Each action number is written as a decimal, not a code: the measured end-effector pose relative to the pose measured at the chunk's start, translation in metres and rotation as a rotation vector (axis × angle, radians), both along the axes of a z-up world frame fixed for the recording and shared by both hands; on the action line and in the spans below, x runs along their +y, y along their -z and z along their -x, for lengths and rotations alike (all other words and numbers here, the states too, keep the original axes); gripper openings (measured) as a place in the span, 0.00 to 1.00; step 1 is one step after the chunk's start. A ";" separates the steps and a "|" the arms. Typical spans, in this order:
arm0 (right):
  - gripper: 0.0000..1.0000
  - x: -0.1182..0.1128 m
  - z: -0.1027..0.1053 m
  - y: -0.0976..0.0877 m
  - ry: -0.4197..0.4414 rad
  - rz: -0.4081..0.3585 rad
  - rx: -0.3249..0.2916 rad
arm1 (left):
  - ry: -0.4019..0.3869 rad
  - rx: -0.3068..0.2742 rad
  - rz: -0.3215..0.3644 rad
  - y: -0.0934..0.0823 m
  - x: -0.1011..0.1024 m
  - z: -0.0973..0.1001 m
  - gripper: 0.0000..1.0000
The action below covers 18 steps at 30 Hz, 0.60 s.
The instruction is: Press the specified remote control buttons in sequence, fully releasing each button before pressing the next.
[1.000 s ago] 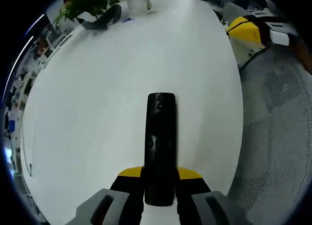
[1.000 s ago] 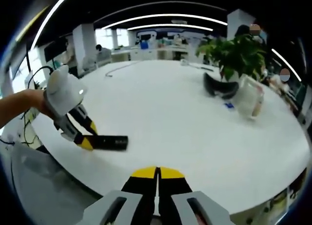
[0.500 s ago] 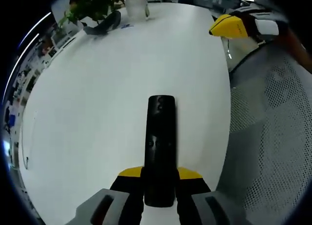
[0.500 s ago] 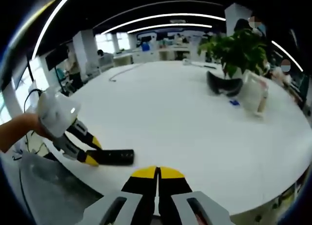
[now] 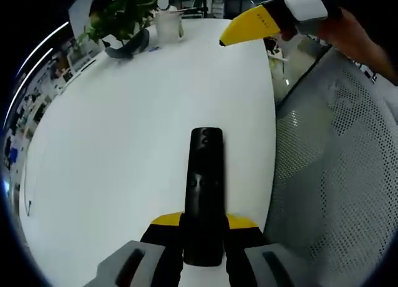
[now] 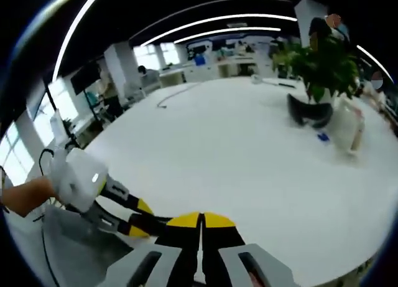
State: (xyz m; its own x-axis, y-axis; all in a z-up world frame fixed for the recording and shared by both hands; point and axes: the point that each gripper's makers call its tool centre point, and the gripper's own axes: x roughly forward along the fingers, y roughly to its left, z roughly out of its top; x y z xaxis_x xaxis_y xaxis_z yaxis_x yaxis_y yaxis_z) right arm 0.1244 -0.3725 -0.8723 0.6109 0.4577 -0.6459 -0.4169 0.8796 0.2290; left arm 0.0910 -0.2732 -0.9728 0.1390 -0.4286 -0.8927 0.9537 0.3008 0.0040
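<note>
The left gripper (image 5: pixel 203 237) has the black remote control (image 5: pixel 205 187) pinched between its yellow-tipped jaws, clamped on the near end of the remote, with the far end pointing out over the white table (image 5: pixel 124 125). In the left gripper view the remote sits close to the table's right edge, small round buttons faintly visible along its top face and near its far tip; any markings on them are too small and dark to read. No brand or lettering can be made out on the remote.

Over in the right gripper view, the right gripper (image 6: pixel 200 228) shows its two yellow-tipped jaws pressed flat together, nothing between them. In the left gripper view it comes in at the top right as a yellow tip, with a hand (image 5: pixel 354 35) behind it, hanging above the far edge of the table and well apart from the remote.

From the right gripper view the left gripper sits low at the left, a person's hand (image 6: pixel 25 197) behind its white body, its jaws reaching toward the lower middle of the picture.

Far across the table stand a potted plant (image 5: pixel 121 10), a dark curved object (image 5: pixel 127 45) just beside it, and a white container (image 5: pixel 168 25). A grey mesh chair (image 5: pixel 342 175) lies right of the table's edge.
</note>
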 end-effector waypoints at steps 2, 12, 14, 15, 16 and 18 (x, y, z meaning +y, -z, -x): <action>0.00 0.008 0.002 0.004 -0.034 0.015 0.016 | -0.001 -0.008 0.014 0.000 0.000 0.001 0.23; 0.00 0.020 0.015 0.037 -0.047 -0.026 0.205 | -0.071 -0.029 0.171 -0.002 -0.005 0.007 0.23; 0.00 0.012 0.017 0.047 -0.046 0.031 0.219 | -0.073 -0.027 0.206 -0.003 -0.007 0.009 0.23; 0.00 0.011 0.018 0.049 -0.038 0.034 0.229 | -0.076 0.004 0.223 -0.003 -0.008 0.016 0.23; 0.00 0.011 0.019 0.050 -0.033 0.024 0.237 | -0.058 0.001 0.253 -0.004 -0.011 0.019 0.23; 0.00 0.015 0.020 0.050 -0.022 -0.032 0.279 | -0.039 -0.024 0.278 -0.004 -0.016 0.022 0.23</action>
